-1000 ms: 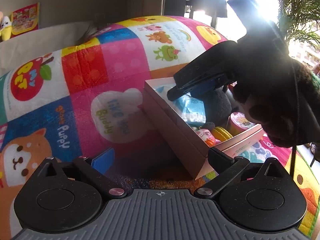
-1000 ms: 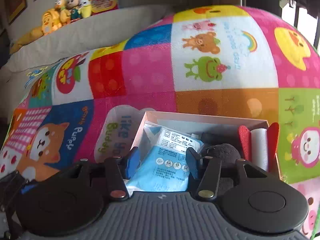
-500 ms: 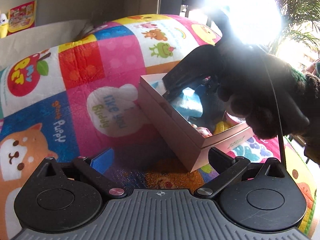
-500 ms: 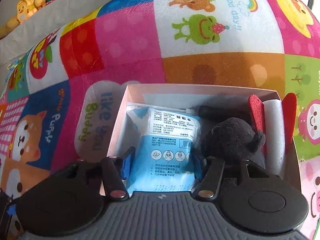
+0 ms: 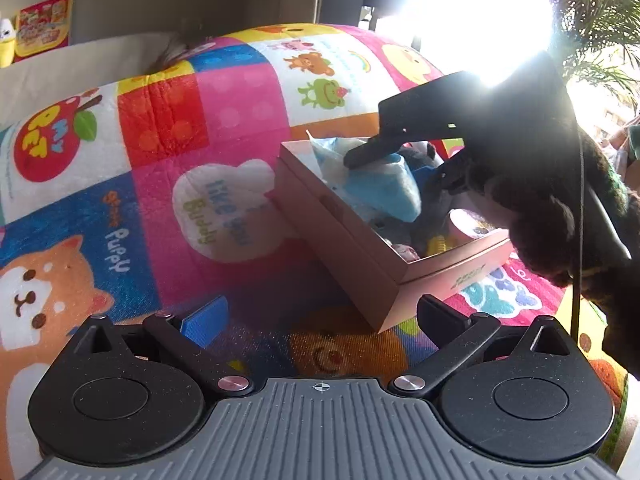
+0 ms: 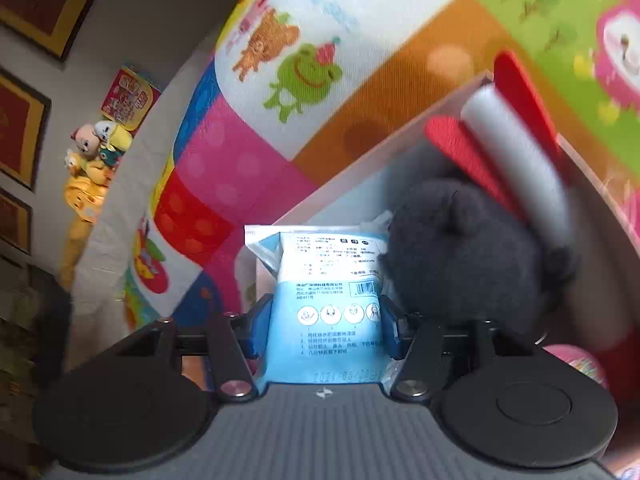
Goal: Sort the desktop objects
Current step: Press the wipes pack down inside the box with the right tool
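A pale pink open box (image 5: 360, 264) lies on the colourful play mat. Inside it my right gripper (image 6: 324, 328) is shut on a blue-and-white packet (image 6: 320, 280), its blue pads pressing the packet's two sides. The left wrist view shows that gripper (image 5: 384, 160), held by a dark-gloved hand (image 5: 532, 216), with the packet (image 5: 380, 188) tilted up above the box's left wall. A black plush toy (image 6: 460, 256) and a red-and-white roll (image 6: 516, 148) lie beside the packet. My left gripper (image 5: 320, 316) hovers over the mat in front of the box, open and empty.
Small toys, one yellow (image 5: 440, 246), lie in the box's near end. The mat (image 5: 224, 120) spreads left and behind the box. A beige cushion edge (image 6: 120, 208) with plush dolls (image 6: 96, 152) runs along the far side. A plant (image 5: 592, 20) stands by the bright window.
My right gripper rolled sharply and dipped into the box, tipping the blue packet up on edge from lying flat. The left gripper stayed put.
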The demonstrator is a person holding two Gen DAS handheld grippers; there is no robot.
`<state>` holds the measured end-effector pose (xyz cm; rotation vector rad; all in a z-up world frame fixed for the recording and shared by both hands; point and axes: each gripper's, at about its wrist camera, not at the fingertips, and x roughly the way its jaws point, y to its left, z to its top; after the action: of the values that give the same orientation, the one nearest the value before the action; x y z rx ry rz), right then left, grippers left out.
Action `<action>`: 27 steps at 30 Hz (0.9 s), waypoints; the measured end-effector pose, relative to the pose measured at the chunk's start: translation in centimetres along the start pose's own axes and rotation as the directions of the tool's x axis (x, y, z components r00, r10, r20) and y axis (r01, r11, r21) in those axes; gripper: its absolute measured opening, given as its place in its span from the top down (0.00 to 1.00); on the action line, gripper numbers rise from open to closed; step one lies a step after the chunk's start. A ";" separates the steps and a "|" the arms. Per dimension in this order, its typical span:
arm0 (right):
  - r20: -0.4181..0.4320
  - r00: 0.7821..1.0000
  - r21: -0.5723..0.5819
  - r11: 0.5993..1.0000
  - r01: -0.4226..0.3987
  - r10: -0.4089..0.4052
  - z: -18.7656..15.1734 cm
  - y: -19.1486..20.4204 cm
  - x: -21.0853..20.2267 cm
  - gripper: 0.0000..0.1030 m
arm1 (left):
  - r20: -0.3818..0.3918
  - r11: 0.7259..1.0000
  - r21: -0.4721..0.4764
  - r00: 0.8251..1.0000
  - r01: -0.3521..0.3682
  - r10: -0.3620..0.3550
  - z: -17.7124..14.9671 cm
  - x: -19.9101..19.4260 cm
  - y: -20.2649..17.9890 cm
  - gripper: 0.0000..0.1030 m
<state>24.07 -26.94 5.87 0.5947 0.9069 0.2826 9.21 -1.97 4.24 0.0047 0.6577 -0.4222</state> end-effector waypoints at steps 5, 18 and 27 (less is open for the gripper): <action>0.050 0.992 -0.247 0.961 0.122 -0.113 -1.8 2.4 -1.2 0.47 | 0.006 1.000 -0.020 1.000 0.012 -0.012 0.1 0.0 0.0 0.00; 0.155 0.981 -0.462 0.869 0.179 -0.119 -5.3 3.9 -3.0 0.79 | -0.024 0.999 0.019 0.999 0.034 -0.034 0.0 0.7 -2.0 0.00; 0.286 0.953 -0.423 0.880 0.218 -0.099 -3.5 1.2 -10.7 0.44 | -0.028 1.000 0.020 1.000 0.008 -0.008 -0.1 0.7 -1.9 0.00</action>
<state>14.92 -29.74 11.95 0.1161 0.6039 0.2485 8.91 -3.97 3.98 0.0276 0.6812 -0.4372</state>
